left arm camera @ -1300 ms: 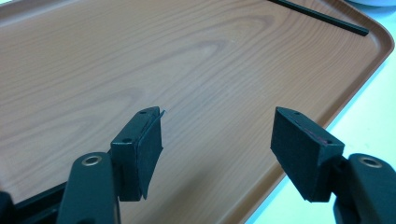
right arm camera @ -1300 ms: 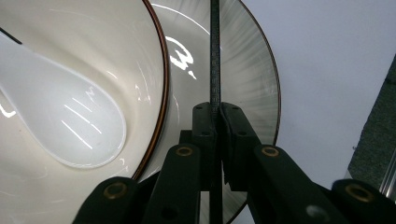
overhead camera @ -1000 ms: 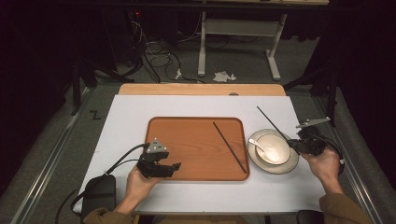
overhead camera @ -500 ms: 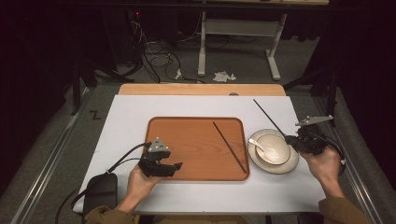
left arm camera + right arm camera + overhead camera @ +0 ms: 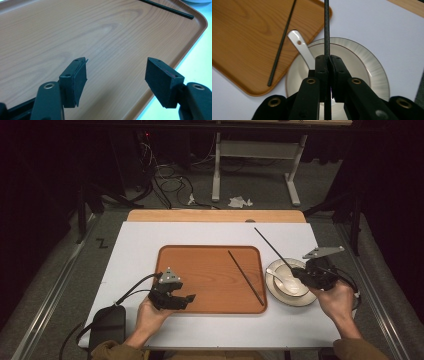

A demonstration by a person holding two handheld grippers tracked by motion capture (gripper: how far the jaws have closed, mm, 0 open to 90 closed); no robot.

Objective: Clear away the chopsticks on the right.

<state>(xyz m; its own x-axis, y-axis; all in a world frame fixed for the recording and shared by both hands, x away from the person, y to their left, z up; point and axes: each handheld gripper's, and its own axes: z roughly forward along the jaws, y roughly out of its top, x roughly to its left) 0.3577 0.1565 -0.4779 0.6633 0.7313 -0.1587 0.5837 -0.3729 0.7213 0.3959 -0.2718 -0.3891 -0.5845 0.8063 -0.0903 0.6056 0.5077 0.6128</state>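
No readable text — no labels, brands or numbers anywhere.

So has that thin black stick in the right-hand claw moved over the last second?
Yes. The thin black stick, clamped in the right claw, has shifted leftward, over the round white plate and toward the wooden tray.

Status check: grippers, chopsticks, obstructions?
Right gripper shut on thin black chopstick, above white bowl. Left gripper open, idle over wooden tray. Nothing blocking.
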